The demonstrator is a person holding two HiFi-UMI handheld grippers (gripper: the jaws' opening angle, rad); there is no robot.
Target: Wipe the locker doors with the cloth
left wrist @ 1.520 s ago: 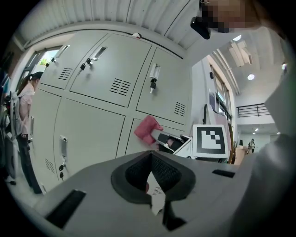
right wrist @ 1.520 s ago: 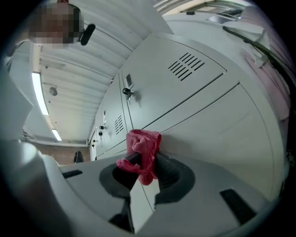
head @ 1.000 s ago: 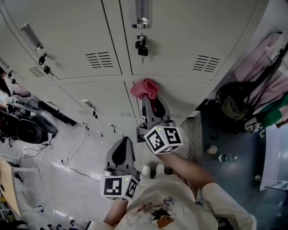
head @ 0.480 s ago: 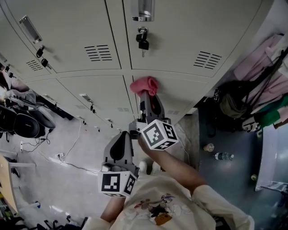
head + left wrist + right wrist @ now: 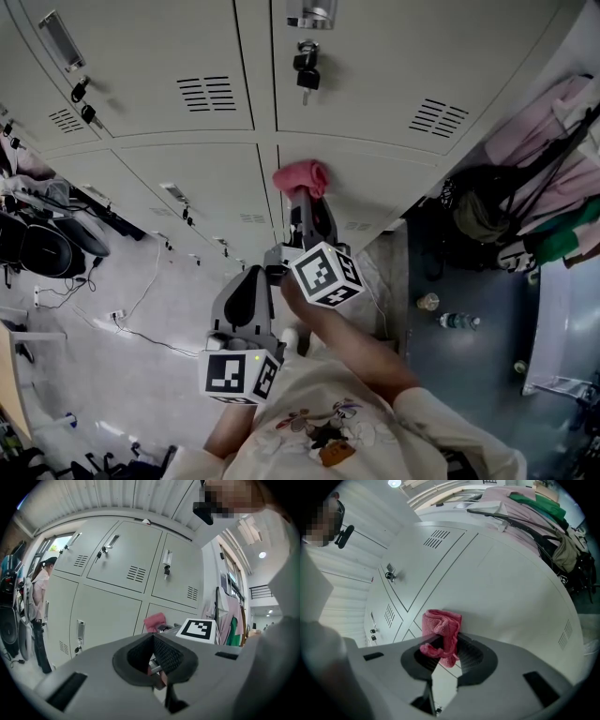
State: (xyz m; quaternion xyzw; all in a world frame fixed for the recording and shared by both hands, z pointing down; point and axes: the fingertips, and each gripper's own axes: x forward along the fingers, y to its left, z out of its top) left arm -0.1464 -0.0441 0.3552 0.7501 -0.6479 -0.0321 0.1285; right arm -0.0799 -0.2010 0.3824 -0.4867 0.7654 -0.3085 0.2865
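Fingers on my right gripper (image 5: 305, 199) are clamped on the pink cloth (image 5: 301, 177), and in the head view that wad is pressed against the lower locker door (image 5: 384, 192), just below the seam under the keyed door (image 5: 394, 66). My left gripper (image 5: 255, 275) hangs lower and nearer my body, well short of the lockers. Compared with a second ago, the cloth is on the same door but sits a little farther from the hanging key (image 5: 307, 71). The right marker cube (image 5: 324, 275) has drawn in beside the left gripper.

From the left gripper view, its fingers (image 5: 165, 654) meet at the tips with nothing of their own between them. The cloth (image 5: 155, 621) shows beyond, against the door.

From the right gripper view, the cloth (image 5: 440, 626) is folded over and pinched by its lower part, with its bulk bulging ahead of the gripper (image 5: 440, 644) onto the door panel (image 5: 511, 597).

I judge the cloth light, soft and limp. It will bunch and slide rather than resist, so the hold belongs on a thick fold, as now. Enough cloth should stand proud for fabric, not the fingers, to rub the metal.
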